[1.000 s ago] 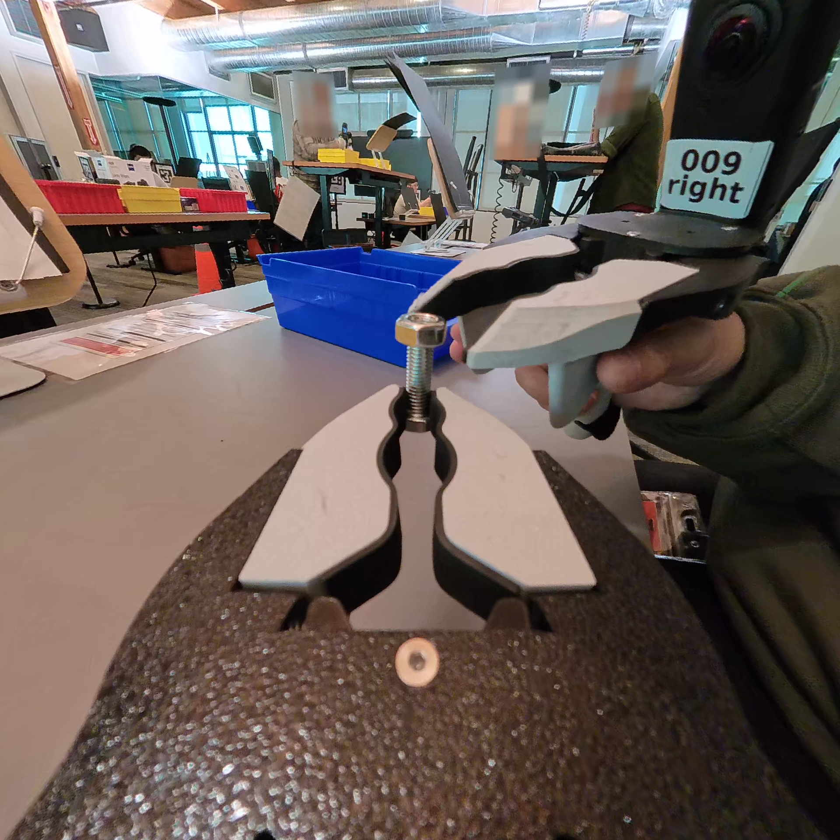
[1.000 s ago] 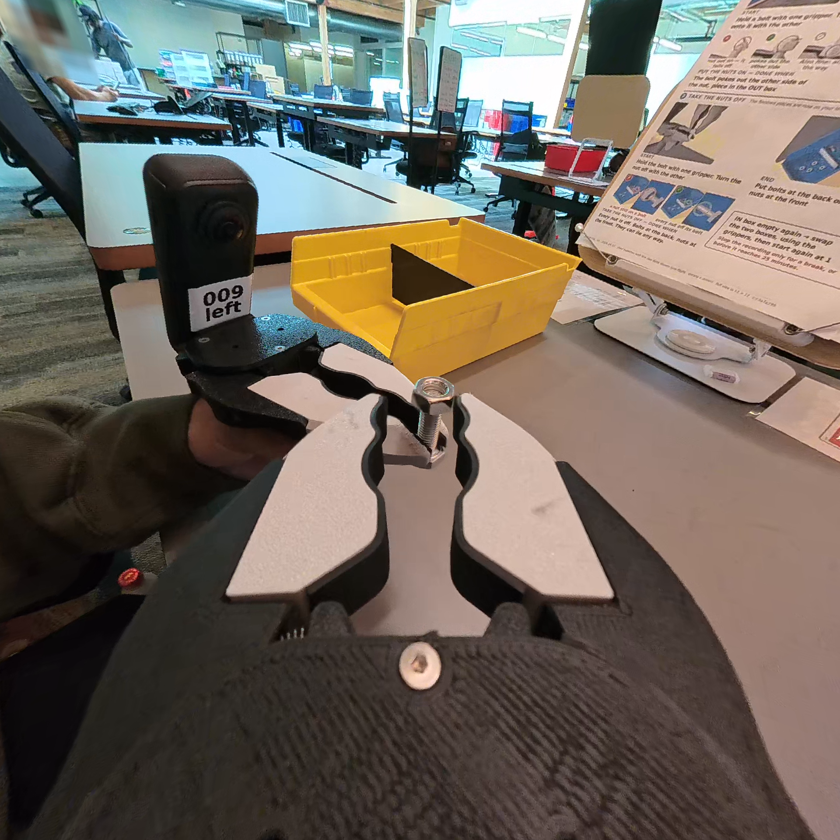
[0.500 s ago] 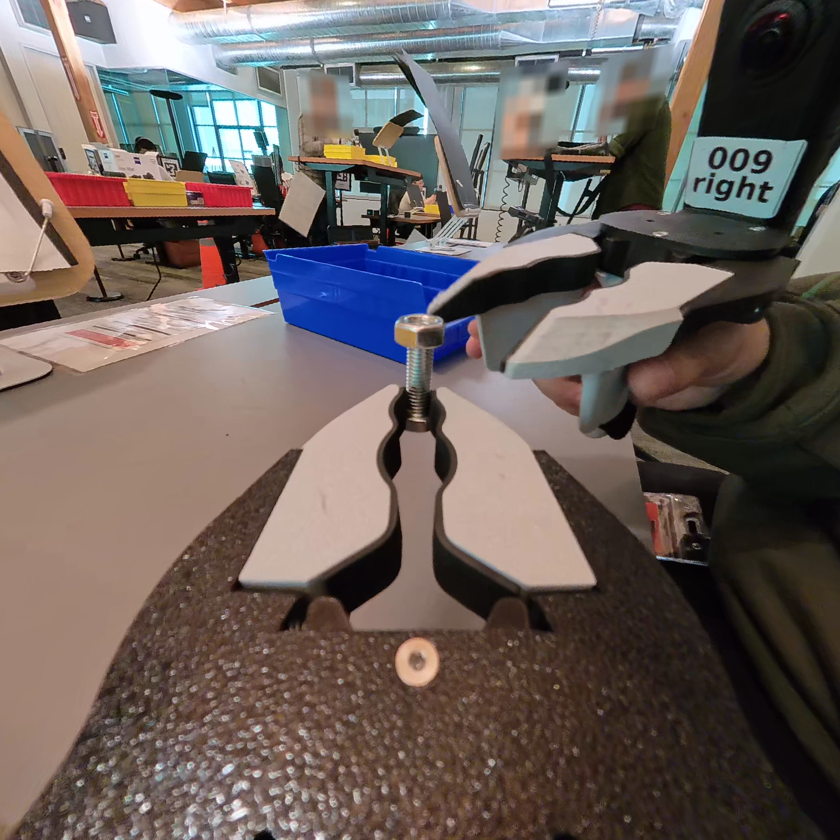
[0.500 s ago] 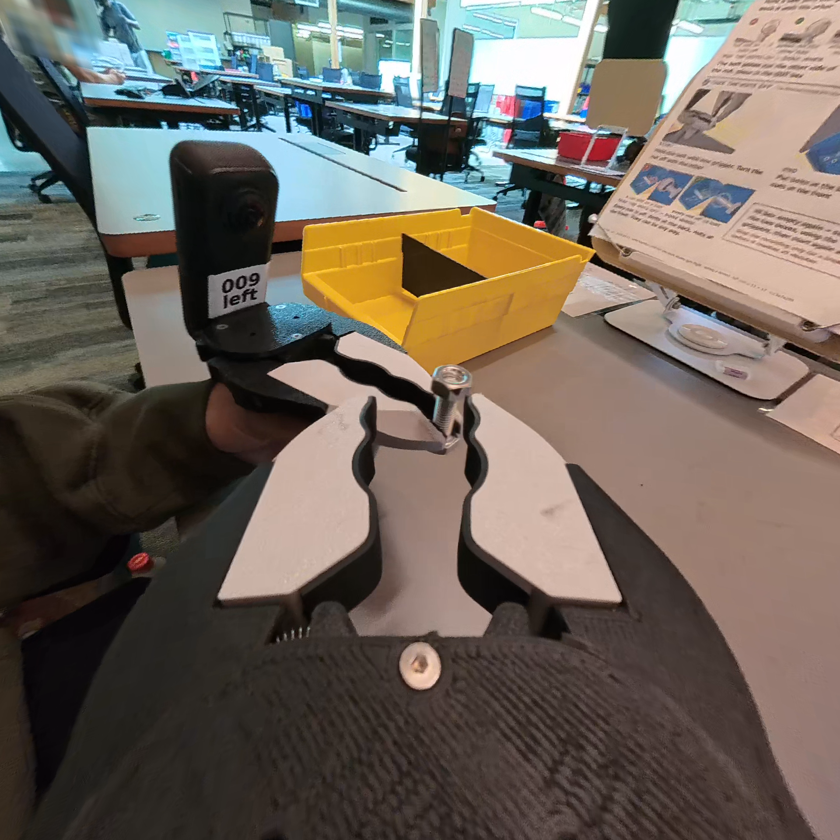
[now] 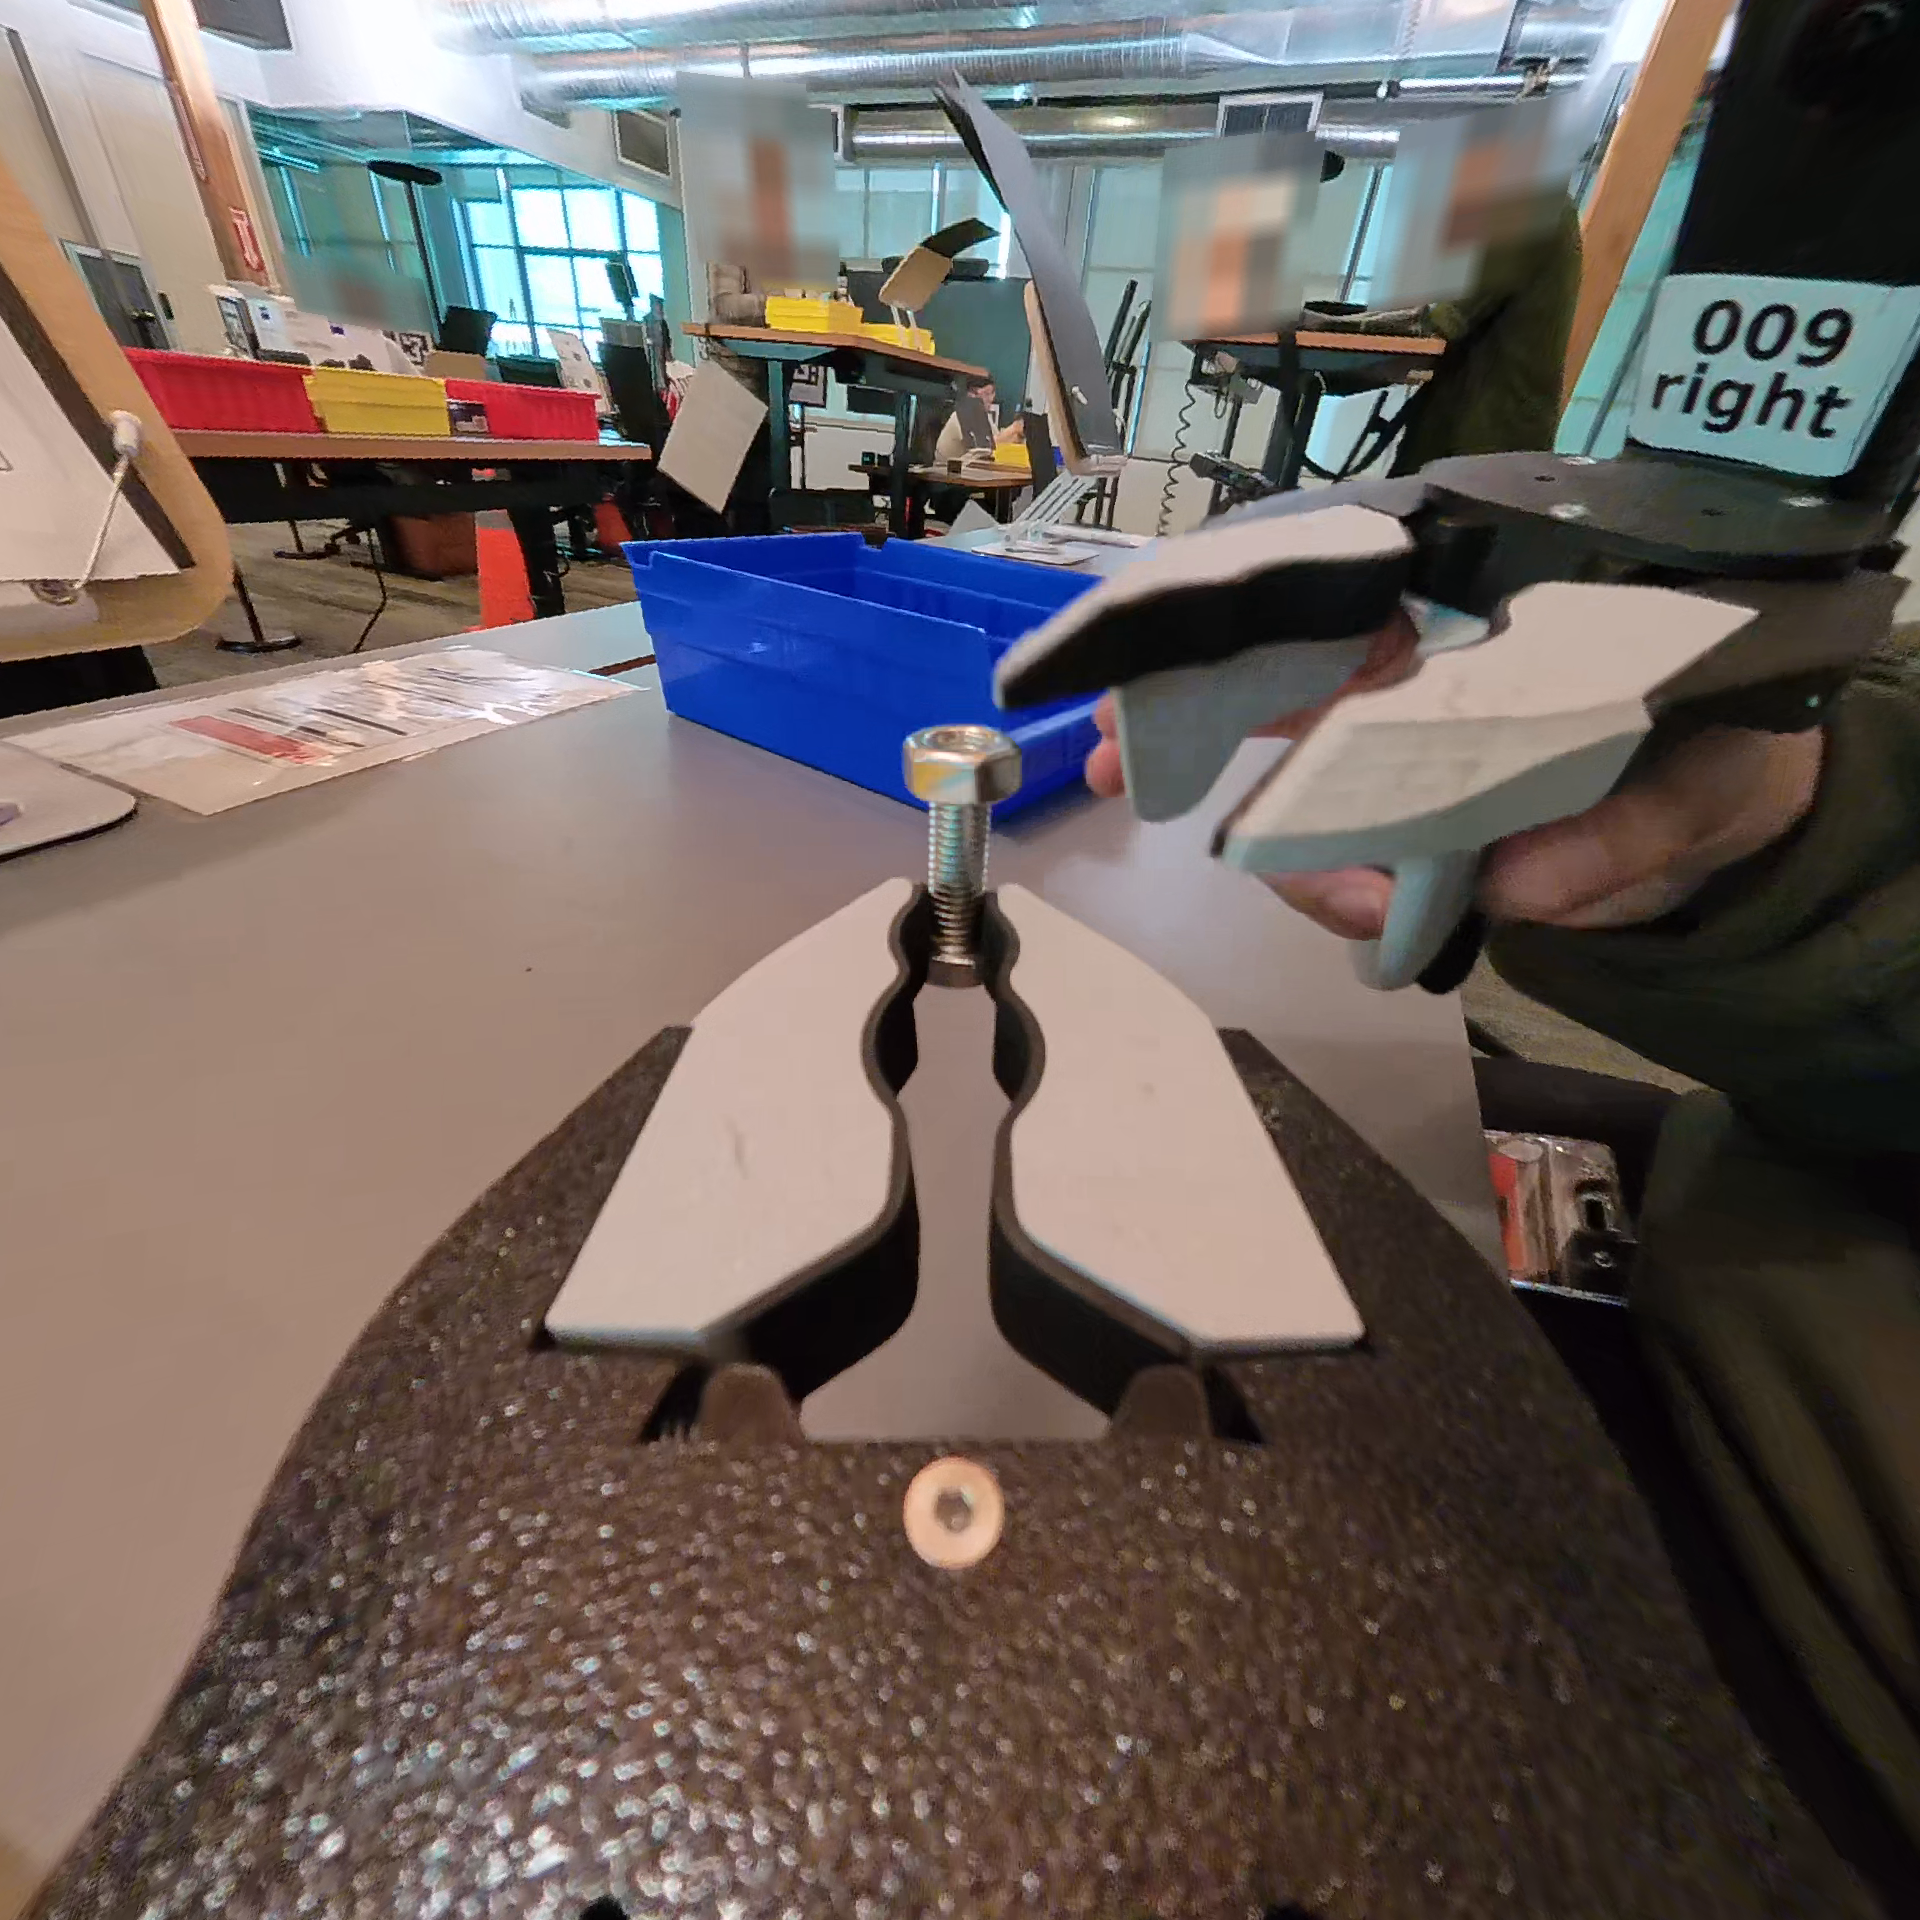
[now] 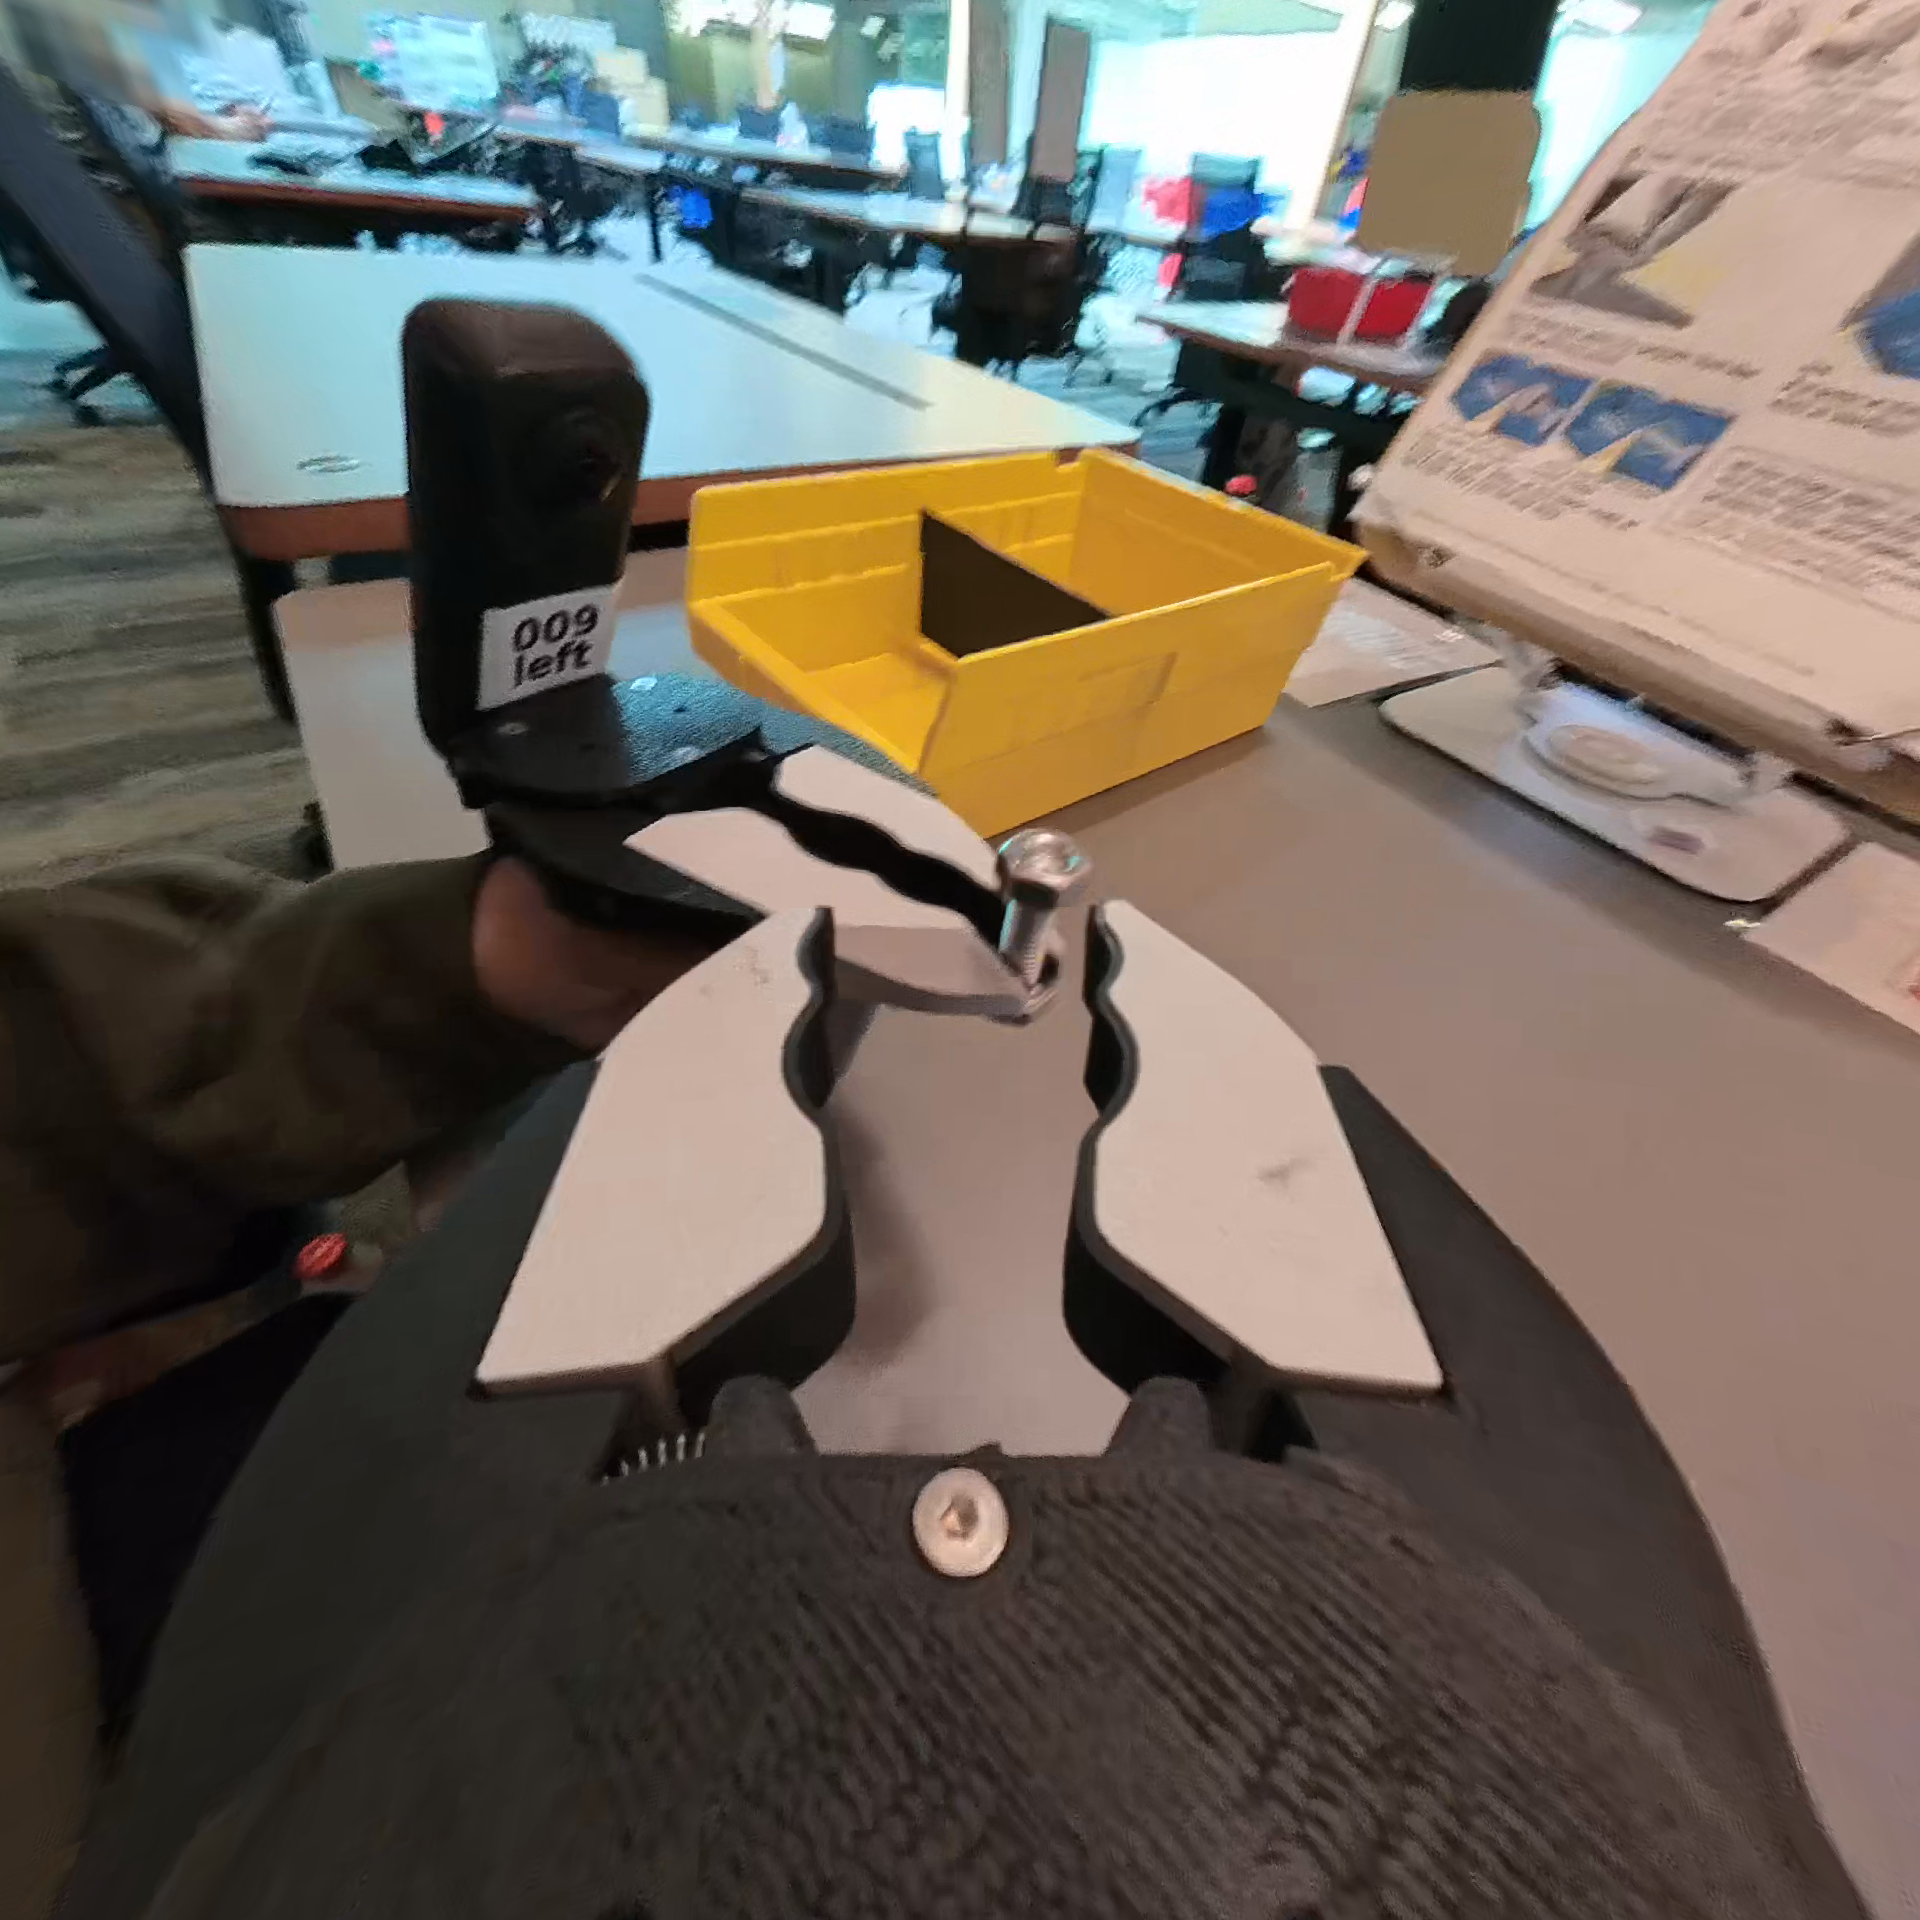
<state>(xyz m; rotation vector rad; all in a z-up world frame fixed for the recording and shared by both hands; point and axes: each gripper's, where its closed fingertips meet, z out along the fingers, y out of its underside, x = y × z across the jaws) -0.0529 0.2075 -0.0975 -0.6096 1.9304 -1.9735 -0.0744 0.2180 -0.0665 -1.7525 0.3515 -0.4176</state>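
Note:
My left gripper (image 5: 957, 920) is shut on the lower end of a silver bolt (image 5: 955, 847) and holds it upright above the grey table (image 5: 312, 987). A hex nut (image 5: 961, 764) sits at the bolt's top end. My right gripper (image 6: 956, 925) is open and empty; its fingers stand wide apart, just short of the bolt (image 6: 1027, 928) and nut (image 6: 1042, 860). In the left wrist view the right gripper (image 5: 1112, 769) hovers to the right of the nut, held by a hand in a green sleeve. The left gripper (image 6: 1023, 971) shows in the right wrist view, coming in from the left.
A blue bin (image 5: 831, 644) stands behind the bolt in the left wrist view. A yellow bin (image 6: 1039, 665) with a black divider stands on the table's far side in the right wrist view. An instruction board on a stand (image 6: 1662, 416) is at the right. A laminated sheet (image 5: 312, 717) lies flat. My left and right fingertips are right by each other.
My right gripper has opened wider and drawn back from the nut, moving right in the left wrist view. My left gripper keeps hold of the bolt.

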